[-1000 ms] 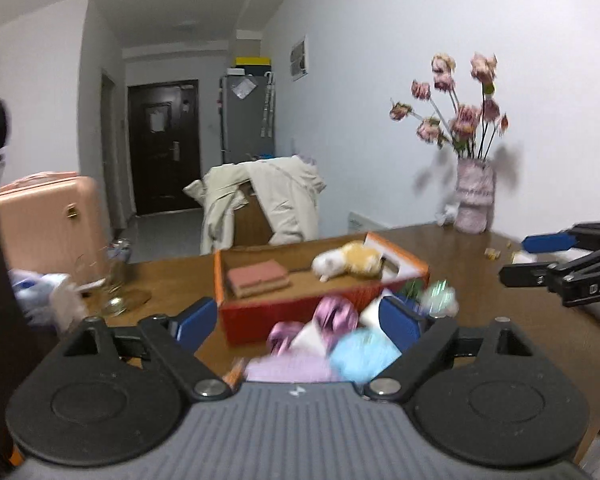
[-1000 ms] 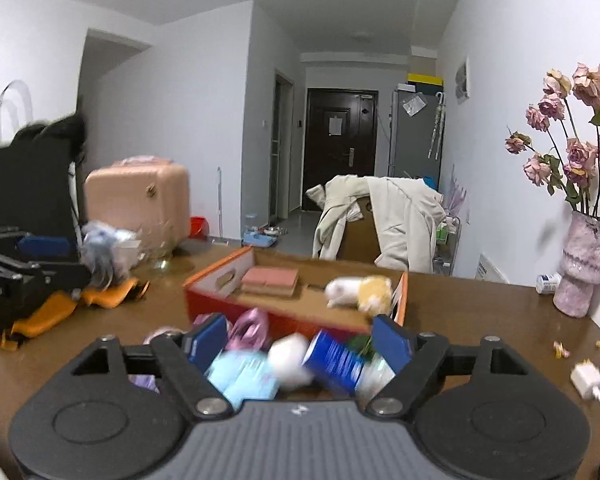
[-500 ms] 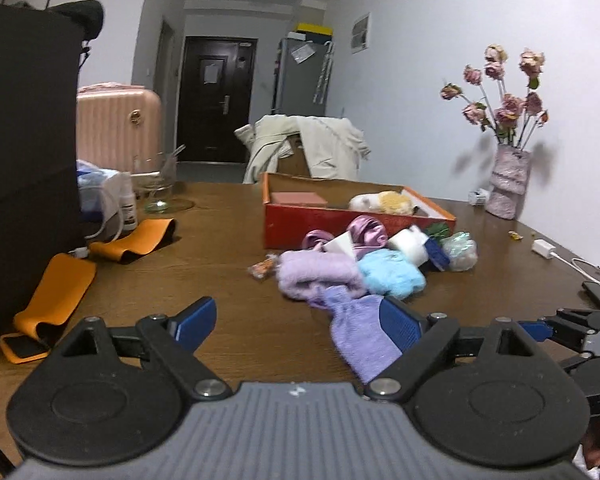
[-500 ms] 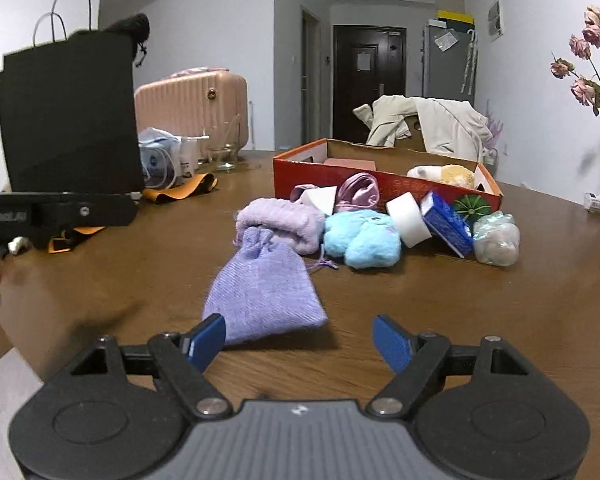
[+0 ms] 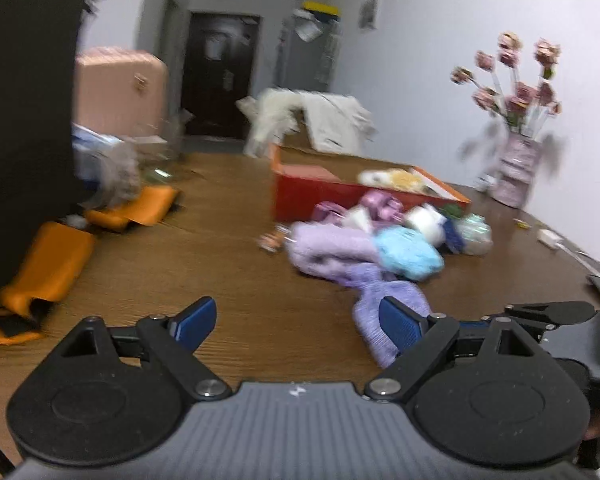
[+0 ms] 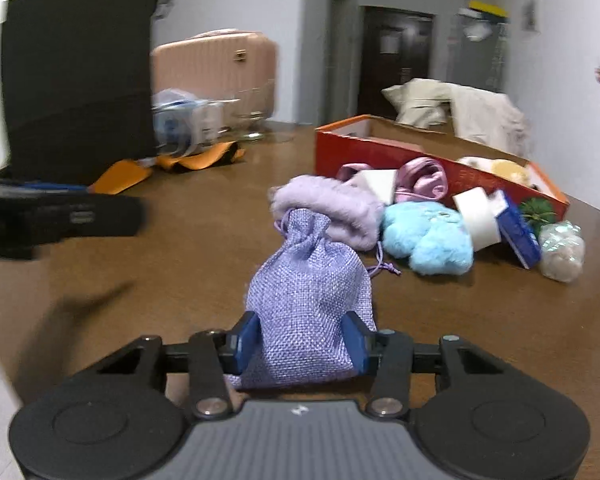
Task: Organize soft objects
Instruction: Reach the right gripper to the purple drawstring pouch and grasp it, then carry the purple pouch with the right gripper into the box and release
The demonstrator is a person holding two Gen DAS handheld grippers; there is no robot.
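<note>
Right tool (image 6: 302, 338) pinching the purple pouch (image 6: 306, 300) low; lift straight, carry to red box (image 6: 440, 168); left tool (image 5: 296, 322) open, idle.

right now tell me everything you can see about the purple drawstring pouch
The purple drawstring pouch is a small lilac bag of coarse woven, burlap-like cloth, cinched at the neck into a ruffled top with a thin purple cord trailing off to its right. It looks lightly stuffed. It lies on the brown wooden table, neck pointing at the fuzzy lilac roll. The right gripper has its blue fingers pressed against both sides of its base.
</note>
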